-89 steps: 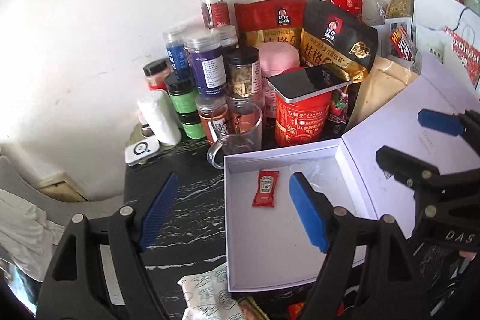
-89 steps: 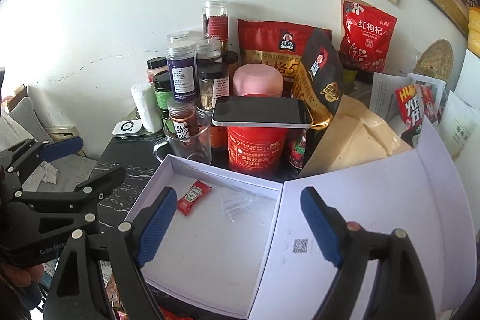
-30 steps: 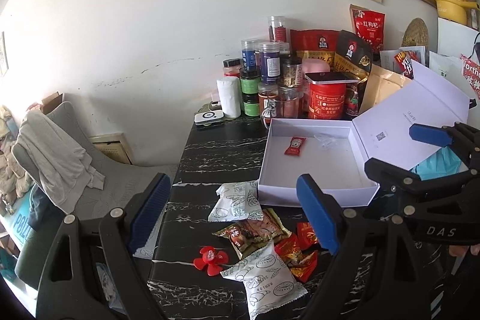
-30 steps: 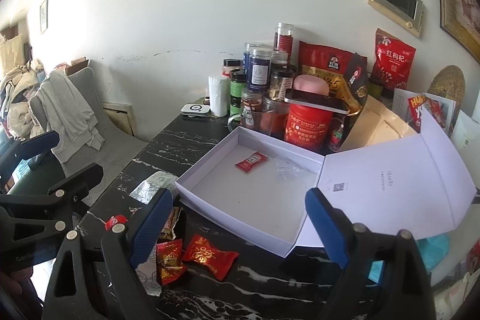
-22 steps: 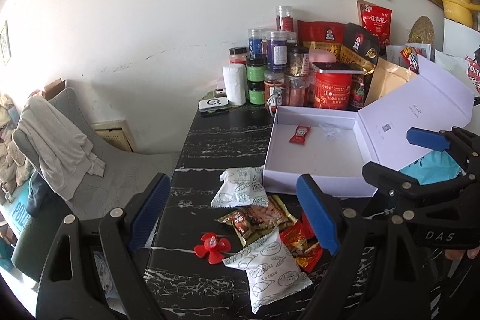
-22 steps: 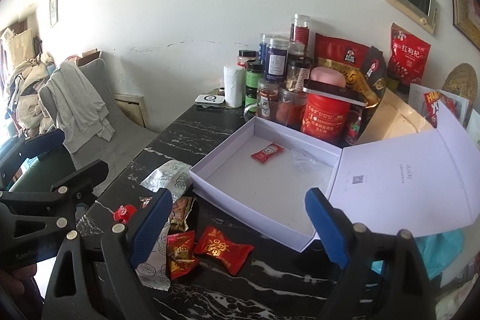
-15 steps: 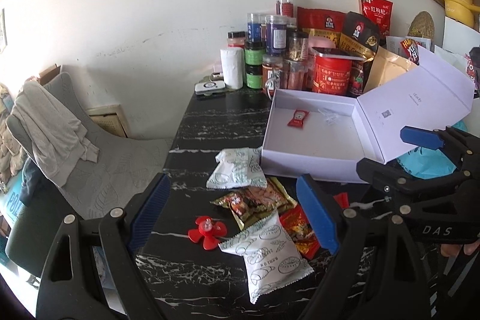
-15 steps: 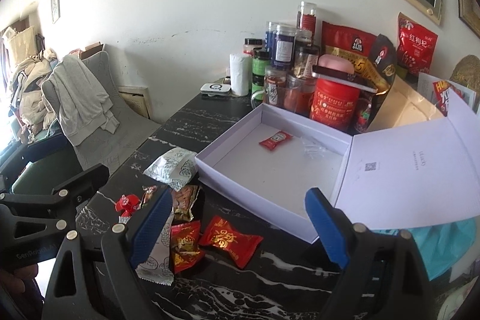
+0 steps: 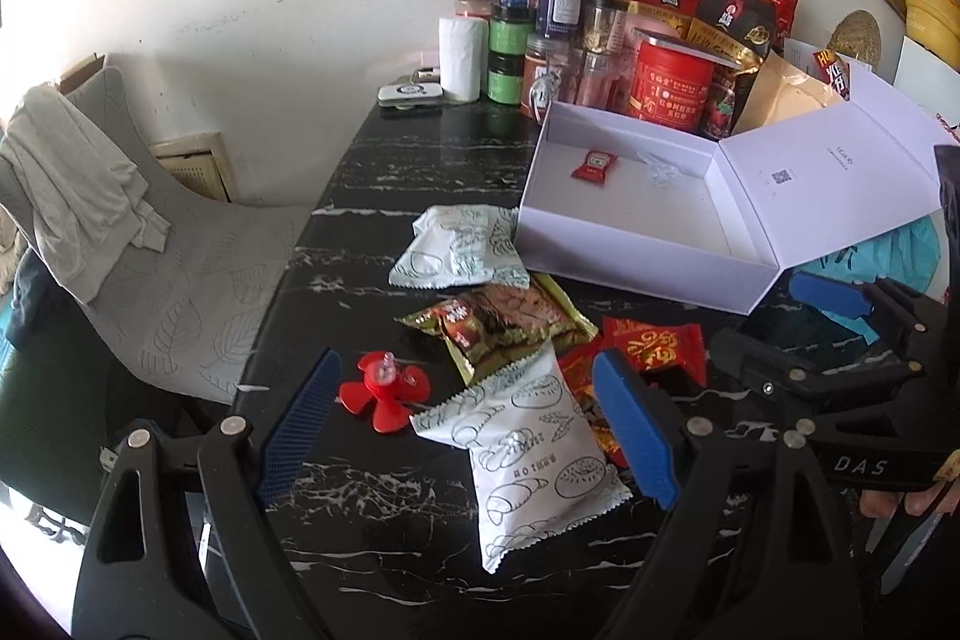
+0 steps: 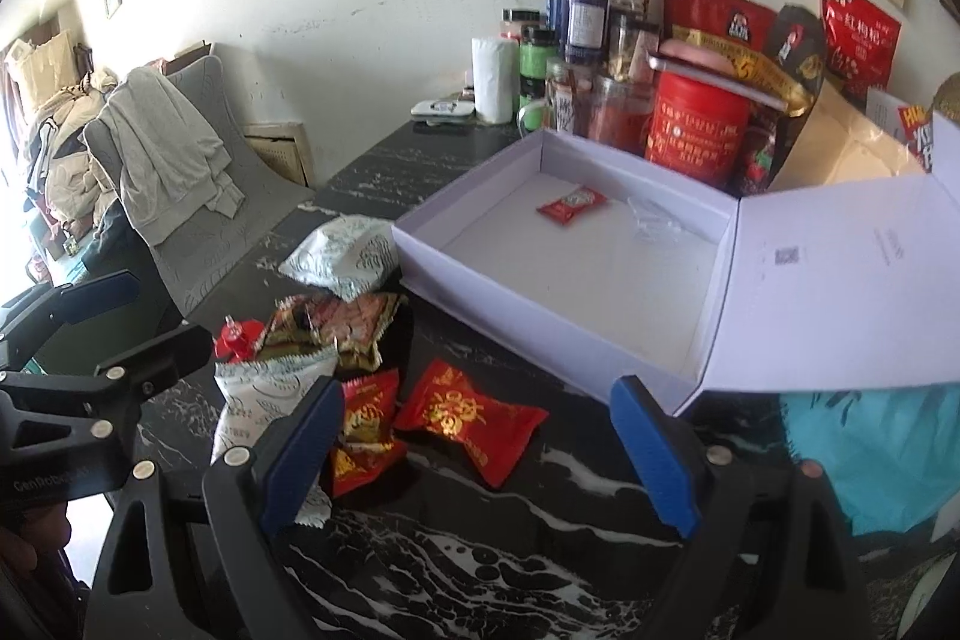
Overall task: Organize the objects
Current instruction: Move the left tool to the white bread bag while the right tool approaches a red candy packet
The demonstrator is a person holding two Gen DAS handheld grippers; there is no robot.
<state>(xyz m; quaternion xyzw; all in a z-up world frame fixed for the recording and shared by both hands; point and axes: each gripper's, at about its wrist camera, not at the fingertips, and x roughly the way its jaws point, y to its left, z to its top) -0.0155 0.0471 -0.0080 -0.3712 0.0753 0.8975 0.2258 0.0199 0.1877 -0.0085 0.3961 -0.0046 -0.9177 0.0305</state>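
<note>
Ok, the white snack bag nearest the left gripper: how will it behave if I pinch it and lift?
The white snack bag looks puffed and crinkled, so it is probably light and will squash between the fingers. Its film looks smooth, so it may slip; the crimped end seam is likely a safer hold. It overlaps the brown packet, which may shift when lifted.

Both grippers (image 9: pixel 465 418) (image 10: pixel 480 436) dropped toward snack packets (image 9: pixel 528 436), away from box (image 9: pixel 630 232).

A home: clothes-draped armchair (image 9: pixel 150 244), pantry jars (image 9: pixel 561 4).
</note>
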